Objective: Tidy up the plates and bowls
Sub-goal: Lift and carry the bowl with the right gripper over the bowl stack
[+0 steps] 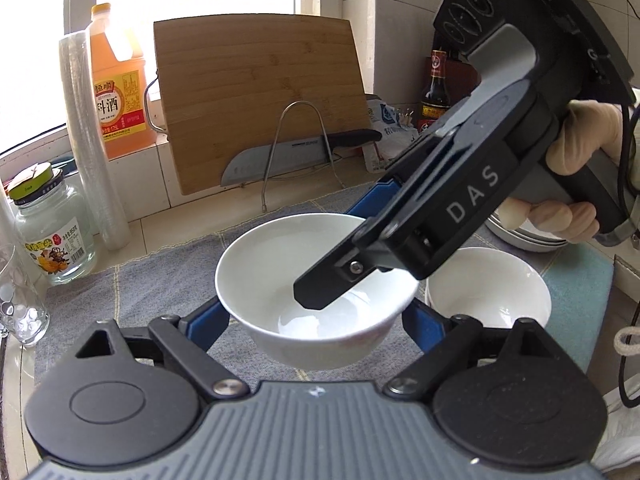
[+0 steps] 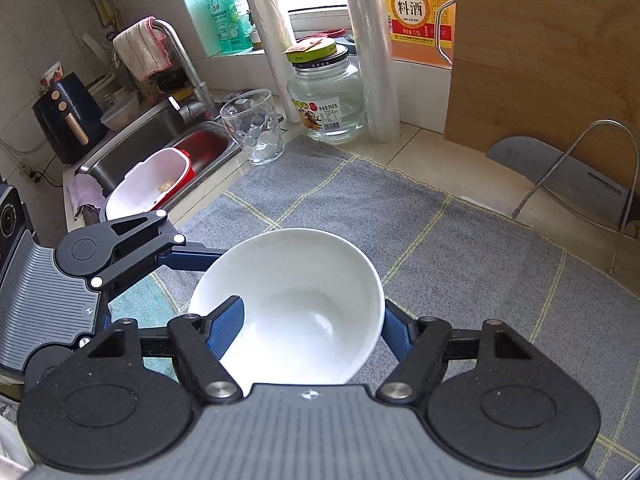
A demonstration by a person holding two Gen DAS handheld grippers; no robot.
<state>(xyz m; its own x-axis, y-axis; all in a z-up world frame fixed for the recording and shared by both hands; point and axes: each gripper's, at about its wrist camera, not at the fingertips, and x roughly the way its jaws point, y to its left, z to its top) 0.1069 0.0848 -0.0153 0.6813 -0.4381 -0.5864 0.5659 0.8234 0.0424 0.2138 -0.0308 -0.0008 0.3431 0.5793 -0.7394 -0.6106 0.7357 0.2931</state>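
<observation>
Above the mat point(image 1: 160, 280), both tilted tools grip one white bowl point(image 1: 304, 280).

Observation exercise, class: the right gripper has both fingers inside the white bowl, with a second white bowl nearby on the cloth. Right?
Not quite. Only one finger of the right gripper is inside the white bowl; the other is outside its wall, as the right wrist view shows. The second white bowl is nearby on the cloth.

I see: plain white glazed ceramic bowl point(image 2: 296, 304); grey woven cloth mat point(image 2: 460, 248) with pale yellow grid lines; light-brown bamboo cutting board point(image 1: 256, 92); orange plastic bottle point(image 1: 114, 92), yellow-red label.
</observation>
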